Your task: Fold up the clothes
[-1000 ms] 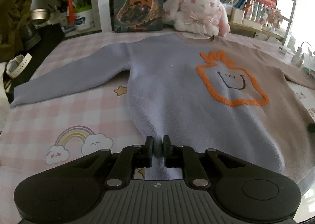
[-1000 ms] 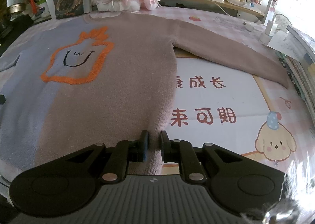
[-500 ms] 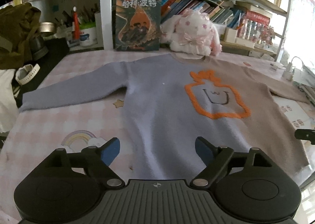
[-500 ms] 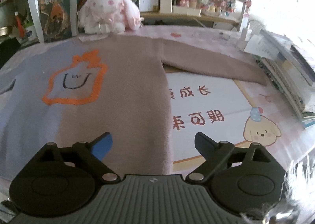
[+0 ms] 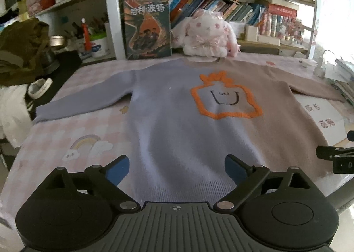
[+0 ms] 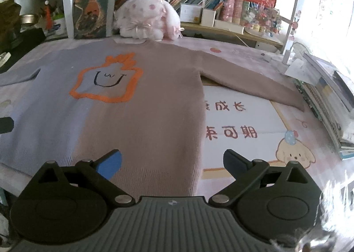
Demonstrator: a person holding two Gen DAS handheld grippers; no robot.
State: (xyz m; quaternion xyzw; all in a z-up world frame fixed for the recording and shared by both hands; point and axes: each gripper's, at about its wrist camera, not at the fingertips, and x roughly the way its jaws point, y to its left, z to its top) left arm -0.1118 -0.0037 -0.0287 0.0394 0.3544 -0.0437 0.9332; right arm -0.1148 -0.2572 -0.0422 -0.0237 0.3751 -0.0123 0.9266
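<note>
- Two grippers, both low in their own views; left gripper (image 5: pixel 177 169) fingers spread wide and opening, nothing held, only the hem showing in the gap.
- Right gripper (image 6: pixel 172 163) the same: fingers wide and opening, no grip; sweater hem and mat seen between them.
- Blue pad on one finger (image 6: pixel 109 163) of the right gripper; its other pad faces away, colour not seen.
- Sweater (image 5: pixel 177 123) lies flat, front up, on the table (image 5: pixel 55 132); lilac half and tan half, orange outline with a small face mid-chest.
- Near hem partly hidden behind both gripper bodies.
- Lilac sleeve (image 5: pixel 84 101) stretched out to one side, cuff at the table edge.
- Tan sleeve (image 6: pixel 254 83) stretched the other way; in the left view its cuff is cut off by the frame edge.
- Printed mat (image 6: pixel 239 130) with red characters and a cartoon dog beside the tan side, partly under the sweater.
- Black piece at the left view's right edge (image 5: pixel 338 156), cut off; probably the other gripper.
- Plush rabbit (image 5: pixel 205 37) just behind the collar; tall book (image 5: pixel 147 30) upright beside it.
- Shelf items behind too small to make out.
</note>
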